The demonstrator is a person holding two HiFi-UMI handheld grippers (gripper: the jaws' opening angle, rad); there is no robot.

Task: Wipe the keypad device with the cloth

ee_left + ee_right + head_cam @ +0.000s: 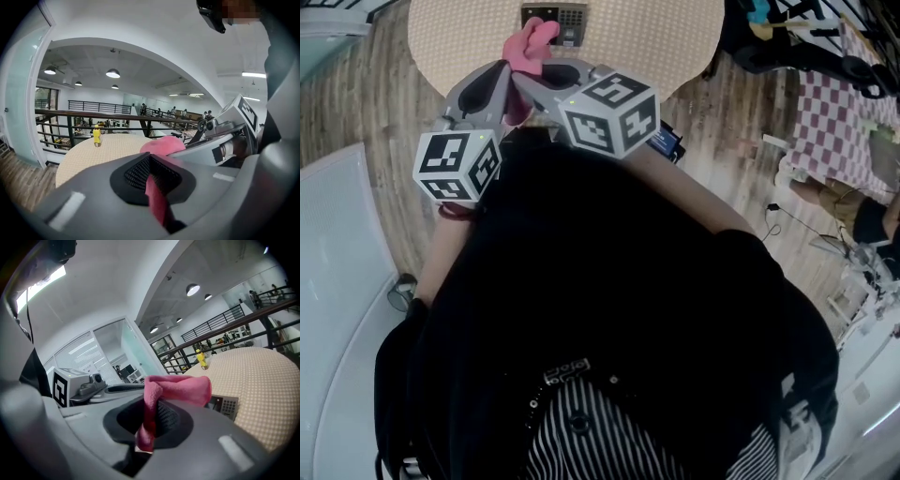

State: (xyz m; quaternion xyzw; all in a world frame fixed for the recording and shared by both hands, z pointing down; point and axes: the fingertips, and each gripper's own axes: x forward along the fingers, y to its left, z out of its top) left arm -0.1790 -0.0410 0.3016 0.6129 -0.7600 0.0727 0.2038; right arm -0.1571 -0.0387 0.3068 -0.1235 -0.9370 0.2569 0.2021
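Pinching cloth [528,47] — left tool [157,199], right tool [146,425].

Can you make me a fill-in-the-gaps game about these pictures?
1. The cloth is ____ in colour.
2. The left hand-held gripper and the right hand-held gripper are both shut on the ____.
3. The keypad device lies on a table whose top is ____ in shape.
4. The little bottle standing on the table is ____ in colour.
Missing words: pink; cloth; round; yellow.
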